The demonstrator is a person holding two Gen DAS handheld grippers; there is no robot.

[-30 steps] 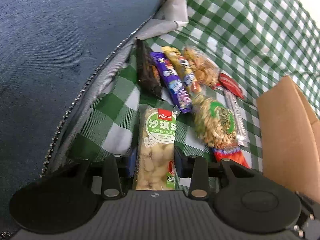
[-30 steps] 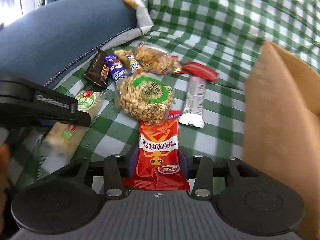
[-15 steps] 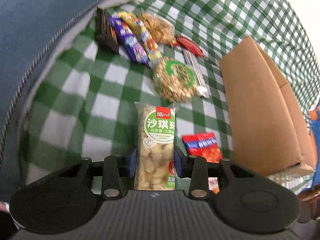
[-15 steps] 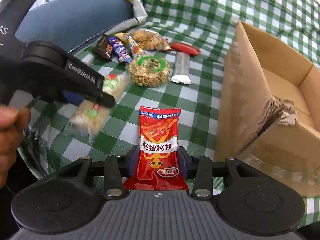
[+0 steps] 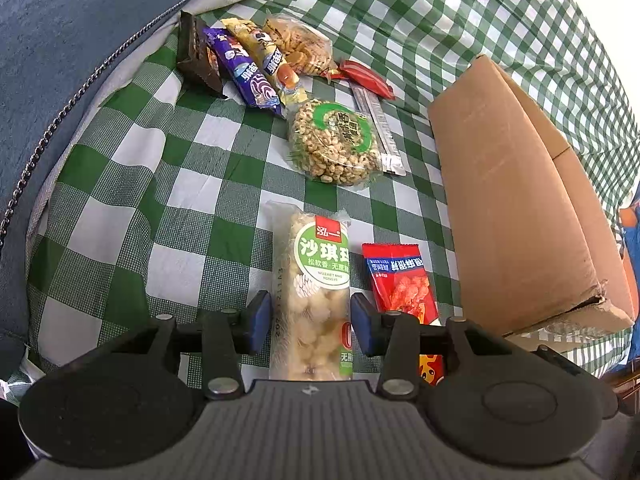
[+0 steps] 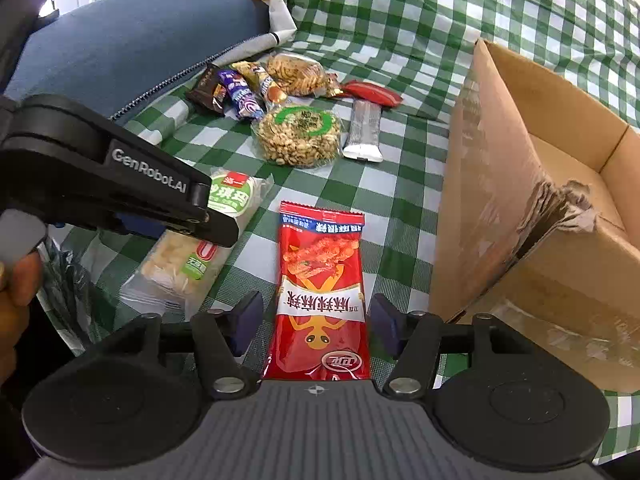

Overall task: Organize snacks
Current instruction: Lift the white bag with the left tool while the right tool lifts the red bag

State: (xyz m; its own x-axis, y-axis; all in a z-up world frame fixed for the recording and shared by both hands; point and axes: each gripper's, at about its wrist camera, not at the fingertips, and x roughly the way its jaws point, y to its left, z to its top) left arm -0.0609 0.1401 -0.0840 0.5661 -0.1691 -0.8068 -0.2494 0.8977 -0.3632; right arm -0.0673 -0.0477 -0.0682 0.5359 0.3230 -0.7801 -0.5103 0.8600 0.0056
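Note:
A pale snack bar with a green label (image 5: 314,292) lies on the checked cloth between the jaws of my left gripper (image 5: 311,320), which stand apart from it. It also shows in the right wrist view (image 6: 192,256). A red snack packet (image 6: 318,292) lies between the jaws of my right gripper (image 6: 316,324), with a gap on each side. It shows in the left wrist view too (image 5: 400,280). An open cardboard box (image 6: 560,184) stands to the right of both.
Several other snacks lie farther back: a round peanut pack (image 5: 336,140), a silver bar (image 5: 380,132), a red bar (image 5: 368,80), a purple bar (image 5: 244,68), a dark wrapper (image 5: 196,56). A blue cushion (image 5: 60,60) rises at the left.
Both grippers pulled back towards me from the snack pile, carrying the green-label bar and the red packet. Both jaws have now opened, and the two snacks lie on the cloth.

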